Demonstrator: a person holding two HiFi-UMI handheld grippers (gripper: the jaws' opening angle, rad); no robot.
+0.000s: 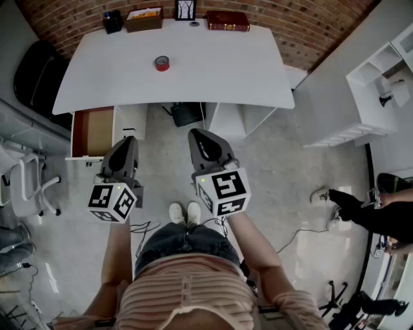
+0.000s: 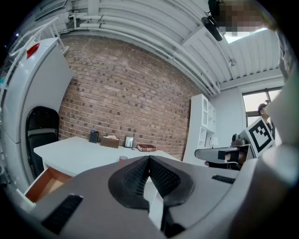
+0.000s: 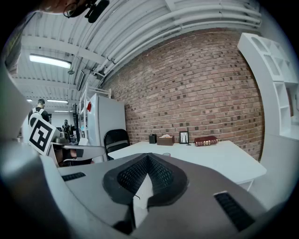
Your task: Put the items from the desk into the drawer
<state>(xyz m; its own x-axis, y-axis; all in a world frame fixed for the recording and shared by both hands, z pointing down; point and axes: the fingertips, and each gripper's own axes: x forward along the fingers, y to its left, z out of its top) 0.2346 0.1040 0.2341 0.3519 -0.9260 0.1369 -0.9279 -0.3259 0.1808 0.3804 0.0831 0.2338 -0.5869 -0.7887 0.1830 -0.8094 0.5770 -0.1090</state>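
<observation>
**Red tape roll (image 1: 162, 63) and other table items; drawer open**

Left gripper (image 1: 127, 142): fingers (image 2: 135, 177) closed tip to tip, nothing between them. Held in the air in front of the table (image 1: 219, 71), above the floor.

Right gripper (image 1: 201, 135): fingers (image 3: 161, 175) likewise closed and empty. Just beside the left gripper, at about the same height.

Tape roll: lies flat and alone near the middle of the table. In the left gripper view it is mostly hidden behind the fingertips.

Back edge of the table, along the brick wall, left to right:
- black pen holder (image 1: 112, 21)
- open brown box (image 1: 144, 19), contents unclear
- picture frame (image 1: 186, 9), its top cut off by the picture edge
- small round object (image 1: 194, 24), too small to identify
- red book (image 1: 228, 21)

Drawer (image 1: 97, 132): pulled out under the table's left end. The visible floor is bare wood, and the rear runs under the tabletop, out of sight.

Surroundings: a black chair (image 1: 32, 74) stands left of the table. A seated person (image 1: 368, 209) is partly cut off at the right edge.
</observation>
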